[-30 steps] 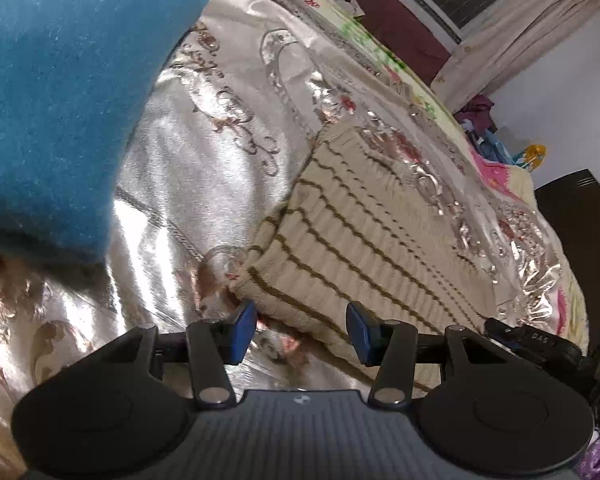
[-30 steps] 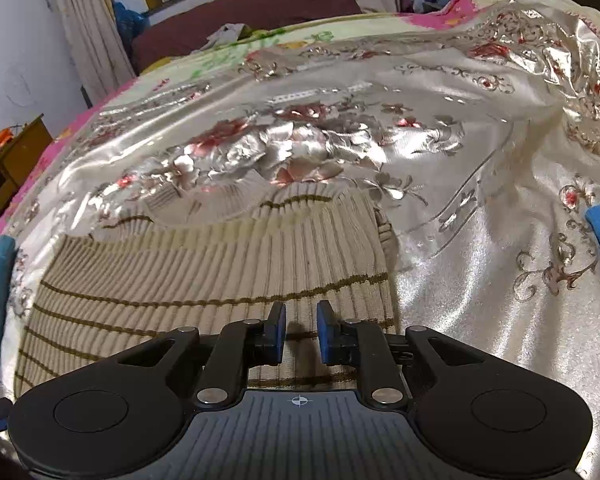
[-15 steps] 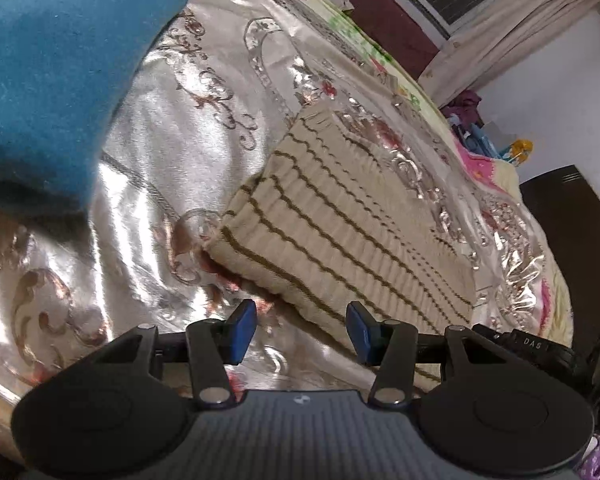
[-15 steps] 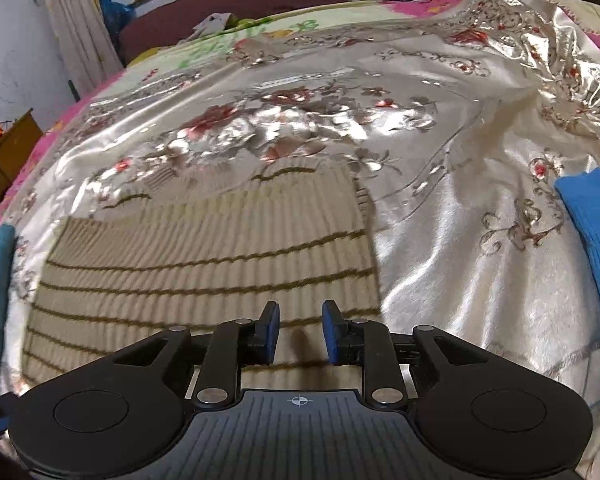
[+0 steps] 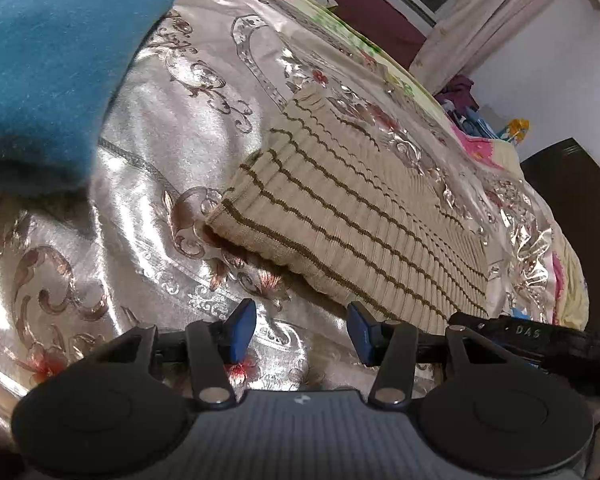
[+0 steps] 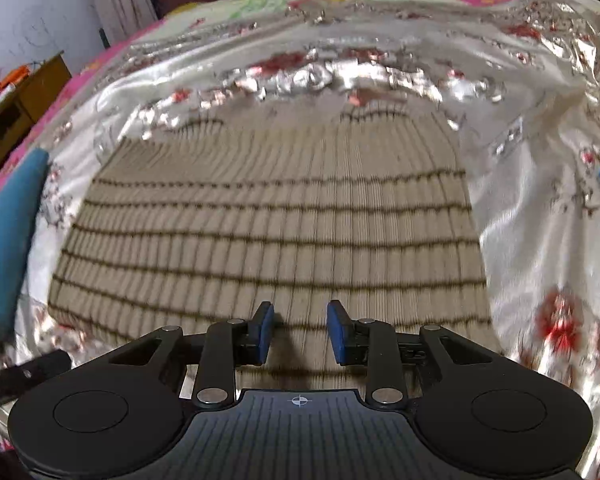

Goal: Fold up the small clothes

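Beige striped knit (image 6: 268,224) blurs beneath the spread right hand-held gripper (image 6: 300,332); left hand-held gripper (image 5: 300,332) gapes too.

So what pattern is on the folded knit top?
The knit top is beige ribbing with thin olive-brown stripes, sharpest in the left wrist view.

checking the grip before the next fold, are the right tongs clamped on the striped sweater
No, the right tongs stand open over the striped sweater, with ribbed knit showing through the gap between the blue pads.
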